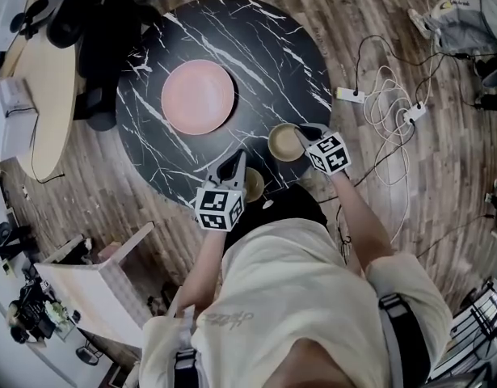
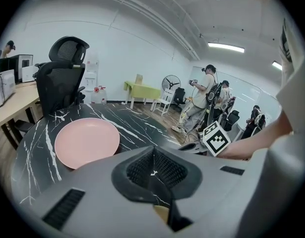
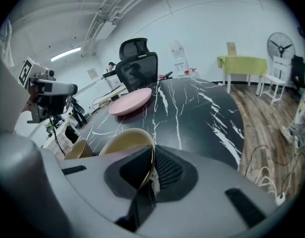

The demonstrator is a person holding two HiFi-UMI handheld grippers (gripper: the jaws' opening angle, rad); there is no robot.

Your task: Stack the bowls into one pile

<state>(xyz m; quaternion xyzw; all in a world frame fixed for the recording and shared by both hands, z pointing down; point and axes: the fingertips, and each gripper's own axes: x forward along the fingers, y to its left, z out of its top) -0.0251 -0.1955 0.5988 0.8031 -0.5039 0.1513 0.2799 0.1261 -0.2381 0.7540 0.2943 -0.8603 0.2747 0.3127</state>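
Note:
A larger tan bowl [image 1: 284, 142] sits at the near right of the round black marble table [image 1: 272, 63]. My right gripper [image 1: 305, 132] is shut on its right rim; in the right gripper view that rim [image 3: 127, 138] runs between the pads. A smaller tan bowl [image 1: 254, 184] stands at the table's near edge, also visible as the small bowl [image 3: 76, 150]. My left gripper [image 1: 236, 162] hovers just left of it, jaws shut and holding nothing. From the left gripper [image 2: 153, 155] only a sliver of tan [image 2: 162, 213] shows below the jaws.
A large pink plate [image 1: 197, 96] lies at the table's middle left. A black office chair [image 1: 103, 31] and a beige desk [image 1: 50, 95] stand at the far left. Cables and a power strip [image 1: 351, 96] lie on the wood floor to the right. People stand in the background [image 2: 202, 100].

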